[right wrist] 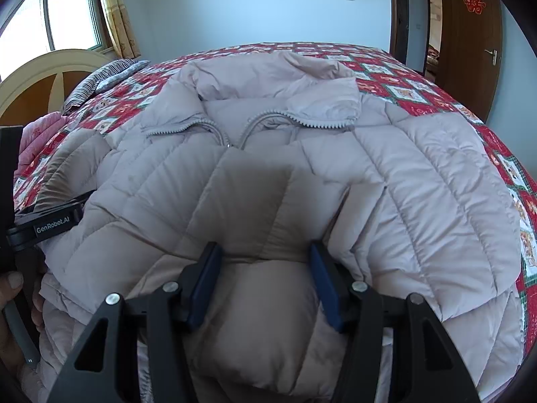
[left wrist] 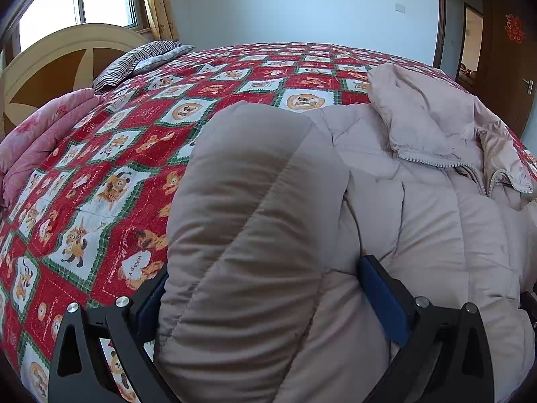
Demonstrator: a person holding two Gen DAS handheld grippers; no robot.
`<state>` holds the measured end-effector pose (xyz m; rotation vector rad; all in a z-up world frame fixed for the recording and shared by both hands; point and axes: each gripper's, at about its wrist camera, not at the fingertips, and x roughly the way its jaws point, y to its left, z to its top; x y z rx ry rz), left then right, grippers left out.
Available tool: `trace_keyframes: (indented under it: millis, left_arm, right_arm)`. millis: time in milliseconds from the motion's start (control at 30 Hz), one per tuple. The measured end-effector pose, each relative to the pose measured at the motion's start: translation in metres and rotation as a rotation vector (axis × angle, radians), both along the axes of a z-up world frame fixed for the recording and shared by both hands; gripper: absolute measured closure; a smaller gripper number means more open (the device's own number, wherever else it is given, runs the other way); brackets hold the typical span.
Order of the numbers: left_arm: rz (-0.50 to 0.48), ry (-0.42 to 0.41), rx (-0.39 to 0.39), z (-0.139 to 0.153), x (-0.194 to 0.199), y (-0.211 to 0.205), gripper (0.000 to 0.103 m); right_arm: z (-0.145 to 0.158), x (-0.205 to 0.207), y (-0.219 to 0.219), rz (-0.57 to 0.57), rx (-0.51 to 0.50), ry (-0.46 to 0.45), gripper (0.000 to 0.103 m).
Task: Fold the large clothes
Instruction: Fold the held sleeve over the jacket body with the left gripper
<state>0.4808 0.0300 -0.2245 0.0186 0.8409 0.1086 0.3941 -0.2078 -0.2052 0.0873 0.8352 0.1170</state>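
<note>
Hand-held gripper [right wrist: 53, 226] marked "GenRobot.AI"

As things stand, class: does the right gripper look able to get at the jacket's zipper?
Probably yes. The zipper lies exposed, straight ahead of the right gripper, with only bare quilted jacket between. But its fingers have a padded fold between them, so that would have to be released first.

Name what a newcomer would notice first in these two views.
A big puffy beige down jacket fills the near part of the bed, collar and open zipper toward the far wall. Under it spreads a loud red patchwork quilt with cartoon animals. Thick padded folds sit between the blue pads of each gripper, left gripper and right gripper.
</note>
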Motion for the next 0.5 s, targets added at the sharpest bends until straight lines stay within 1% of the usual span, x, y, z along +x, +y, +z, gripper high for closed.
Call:
trace_keyframes:
  millis: [133, 500]
  left_arm:
    - [0.000, 0.001, 0.006, -0.0002, -0.0001, -0.0003, 0.001]
    - [0.001, 0.003, 0.008, -0.0007, 0.0005, -0.0013, 0.001]
  right_arm:
    - [-0.0006, 0.0006, 0.0022, -0.001, -0.016, 0.002, 0.045]
    - [-0.0014, 0.0009, 0.0027, -0.001, -0.020, 0.002, 0.045]
